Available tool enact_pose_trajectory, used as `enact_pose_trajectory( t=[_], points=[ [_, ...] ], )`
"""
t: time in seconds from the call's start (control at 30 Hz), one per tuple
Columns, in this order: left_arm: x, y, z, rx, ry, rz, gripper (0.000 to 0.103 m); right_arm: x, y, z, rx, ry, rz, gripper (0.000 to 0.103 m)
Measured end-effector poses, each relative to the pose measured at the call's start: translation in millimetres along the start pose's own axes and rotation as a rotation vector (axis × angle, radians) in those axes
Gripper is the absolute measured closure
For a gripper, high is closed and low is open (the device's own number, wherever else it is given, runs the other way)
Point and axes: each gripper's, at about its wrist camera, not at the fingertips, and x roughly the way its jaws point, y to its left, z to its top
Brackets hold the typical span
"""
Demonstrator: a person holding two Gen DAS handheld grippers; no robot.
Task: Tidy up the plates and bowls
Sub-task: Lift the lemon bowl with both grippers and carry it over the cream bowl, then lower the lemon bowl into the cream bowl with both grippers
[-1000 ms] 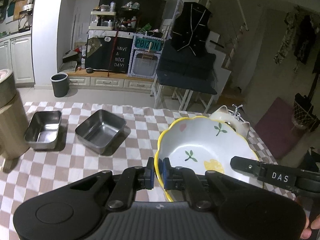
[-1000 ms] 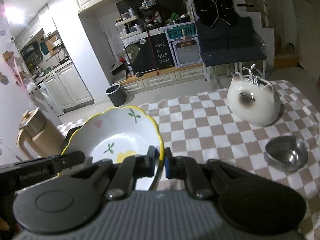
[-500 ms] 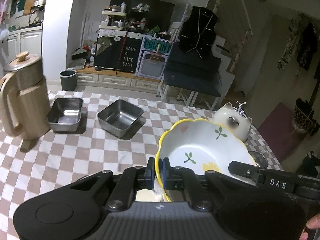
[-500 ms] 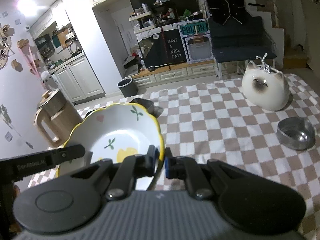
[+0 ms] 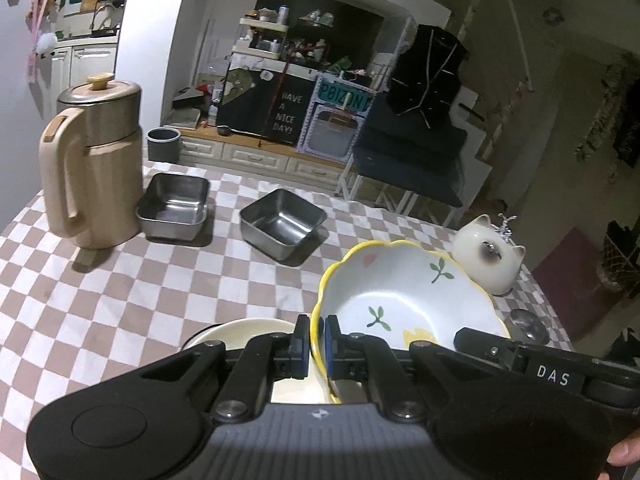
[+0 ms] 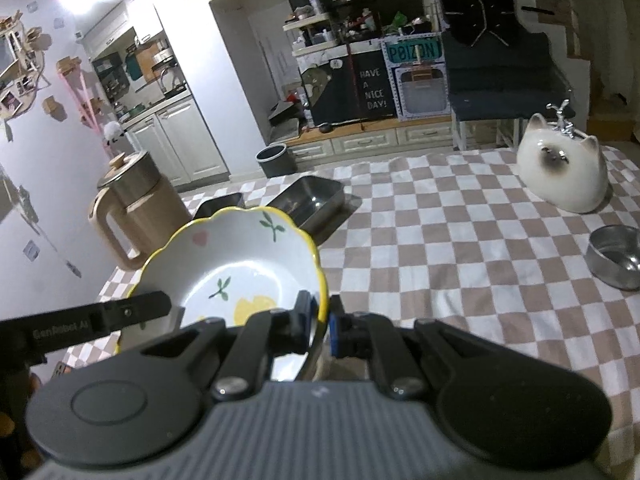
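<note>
Clamping yellow-rimmed white floral ceramic bowl [image 5: 404, 304] by opposite rims, left gripper [image 5: 317, 340] and right gripper [image 6: 320, 326] both pinched shut; uneven lowering onto cream plate [image 5: 244, 330] risks slip, chipping.

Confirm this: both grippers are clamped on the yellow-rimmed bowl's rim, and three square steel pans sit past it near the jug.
Not three: the left wrist view shows two steel pans near the jug. Both grippers do clamp the bowl's rim.

white bowl [image 5: 404, 296] rimmed yellow, green sprigs; brown-white checked cloth [image 5: 120, 300].
</note>
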Motion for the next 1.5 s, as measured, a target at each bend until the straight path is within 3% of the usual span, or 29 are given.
enact_pose_trajectory(
  t=[0.67,1.23,1.5],
  points=[
    [12,51,-8,-0.046,0.098,0.1,0.095,39,28,-11,-0.03,0.154,0.043,0.092],
    [39,70,-23,-0.078,0.263,0.148,0.093,64,45,-23,-0.069,0.279,0.001,0.092],
    [57,63,-29,-0.028,0.32,0.176,0.09,71,43,-27,-0.093,0.32,-0.035,0.092]
  ],
)
